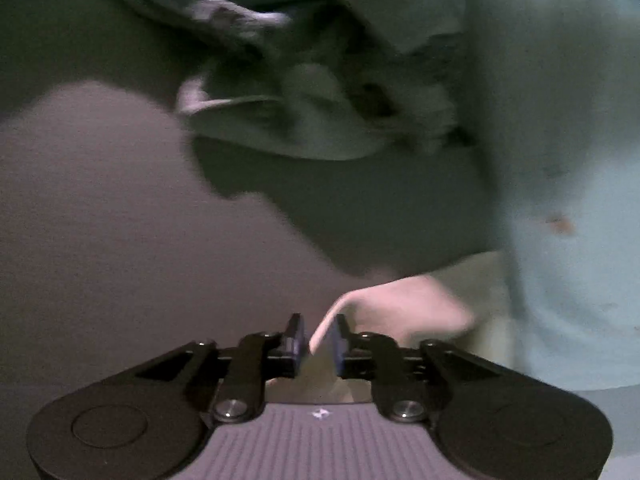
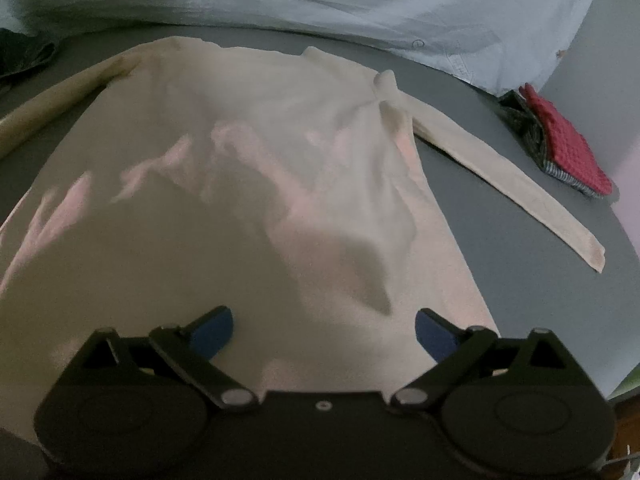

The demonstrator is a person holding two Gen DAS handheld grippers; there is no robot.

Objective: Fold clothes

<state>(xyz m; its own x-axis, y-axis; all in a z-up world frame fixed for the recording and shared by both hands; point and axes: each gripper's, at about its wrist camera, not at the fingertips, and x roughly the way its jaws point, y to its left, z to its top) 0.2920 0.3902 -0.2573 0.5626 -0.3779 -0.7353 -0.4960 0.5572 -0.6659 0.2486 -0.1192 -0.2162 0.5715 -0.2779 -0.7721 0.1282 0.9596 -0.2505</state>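
The left fingers (image 1: 318,346) stand close together with a cream sleeve (image 1: 400,304) edge between them; whether they pinch it is unclear. The right fingers (image 2: 325,332) are spread wide over the cream shirt (image 2: 240,152), which lies flat on the grey bench (image 2: 520,280). Folded cloths (image 2: 560,144) lie right, pale bedding (image 2: 360,4) behind.

Blurred beyond telling: dark green heap (image 1: 256,60), upper centre, left wrist view. Cut off at left edge, right wrist view: cream sleeve (image 2: 52,104), dark cloth (image 2: 22,54).
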